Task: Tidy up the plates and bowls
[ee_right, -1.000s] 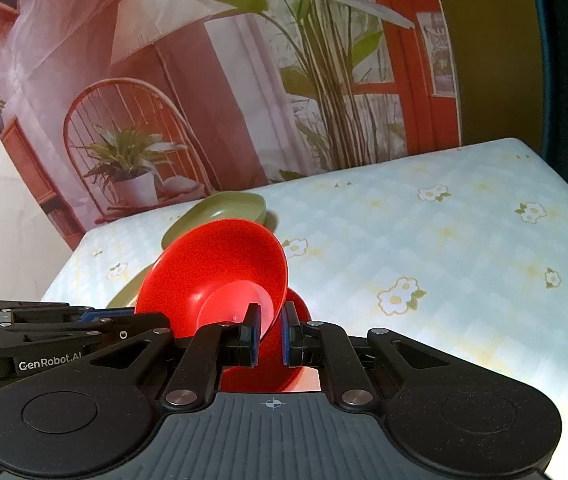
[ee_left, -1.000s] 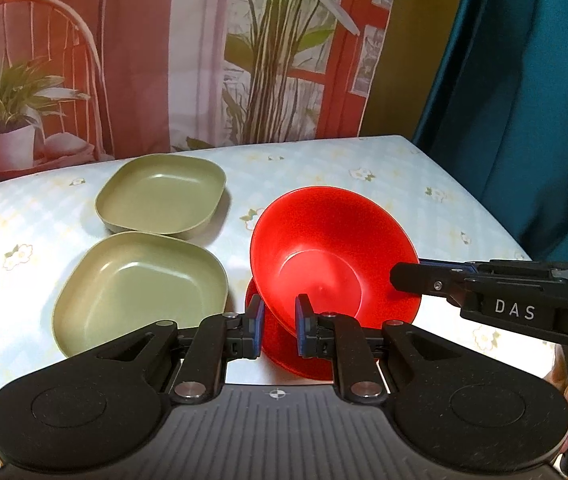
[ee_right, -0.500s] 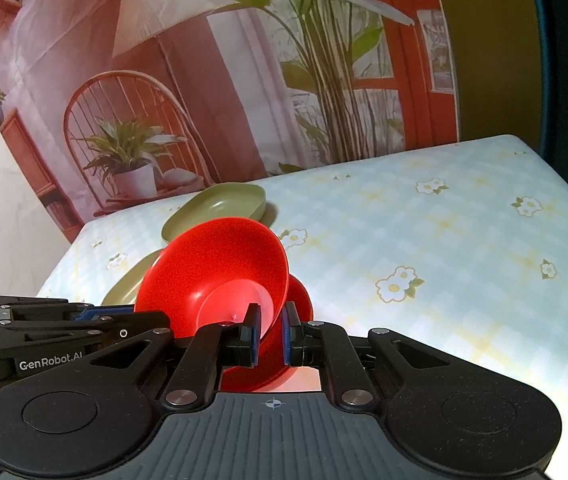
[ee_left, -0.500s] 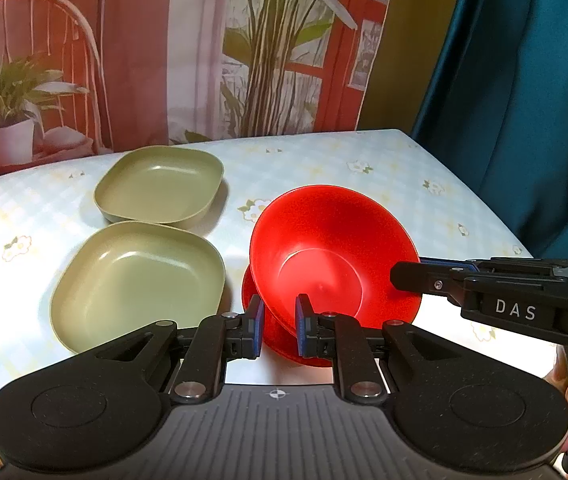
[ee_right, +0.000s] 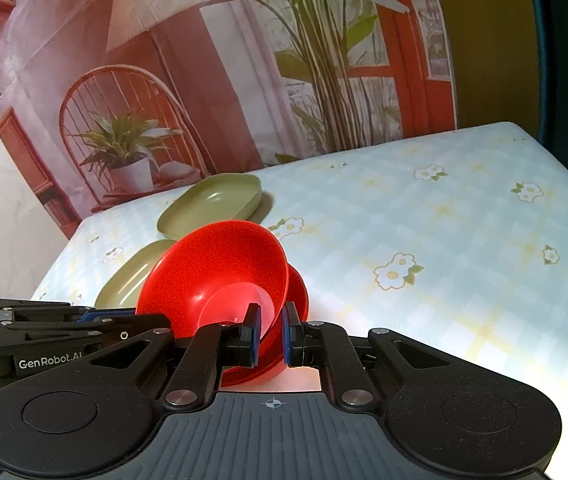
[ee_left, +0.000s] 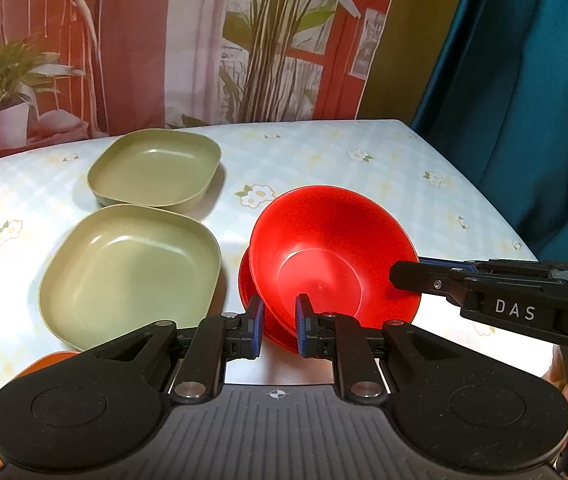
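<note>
My right gripper is shut on the rim of a red bowl, held tilted over a second red bowl on the table. In the left wrist view the held bowl leans left over the lower one, and the right gripper pinches its right rim. My left gripper straddles the held bowl's near rim with a small gap on either side. Two green square plates lie left of the bowls, one near and one far.
The table has a light blue flowered cloth. An orange object peeks out at the near left edge. A printed backdrop stands behind the table and a teal curtain hangs at the right.
Both grippers and the tilted red bowl have lifted slightly and pulled back. The grips look the same.
</note>
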`<state>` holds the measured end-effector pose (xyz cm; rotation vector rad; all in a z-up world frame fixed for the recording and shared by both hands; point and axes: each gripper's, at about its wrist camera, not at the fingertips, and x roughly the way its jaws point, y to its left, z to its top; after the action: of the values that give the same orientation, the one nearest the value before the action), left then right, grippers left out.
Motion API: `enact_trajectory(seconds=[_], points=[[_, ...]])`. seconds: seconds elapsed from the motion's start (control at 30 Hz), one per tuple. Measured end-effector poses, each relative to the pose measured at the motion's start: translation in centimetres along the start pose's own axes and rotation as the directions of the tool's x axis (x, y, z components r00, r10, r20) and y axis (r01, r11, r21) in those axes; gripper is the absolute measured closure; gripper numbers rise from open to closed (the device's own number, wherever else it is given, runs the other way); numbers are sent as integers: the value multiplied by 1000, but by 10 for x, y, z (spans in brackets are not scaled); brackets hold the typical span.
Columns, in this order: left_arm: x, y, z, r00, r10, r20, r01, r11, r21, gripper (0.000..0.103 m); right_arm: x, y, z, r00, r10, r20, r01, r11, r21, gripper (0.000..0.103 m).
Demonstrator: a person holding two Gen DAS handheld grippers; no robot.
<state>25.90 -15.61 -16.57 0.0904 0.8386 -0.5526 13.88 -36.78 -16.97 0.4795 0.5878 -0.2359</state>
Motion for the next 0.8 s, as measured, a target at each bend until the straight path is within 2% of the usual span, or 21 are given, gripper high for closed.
enact_trajectory(seconds=[0.53,0.63,0.8], points=[[15,1,-1,1000,1,-24,-1,1000,-9,85,13,-4,-2,1000,-4,-20,5,1000,14,89],[16,-1,-1,1000,5,-27,-5,1000,2,79,14,-4,-3,1000,1,-19,0,1000,15,82],[14,0,-2,1000,13,-25,-13,1000,-4,70,13,-2,-3,1000,-13,-12,13,1000,-2,81]])
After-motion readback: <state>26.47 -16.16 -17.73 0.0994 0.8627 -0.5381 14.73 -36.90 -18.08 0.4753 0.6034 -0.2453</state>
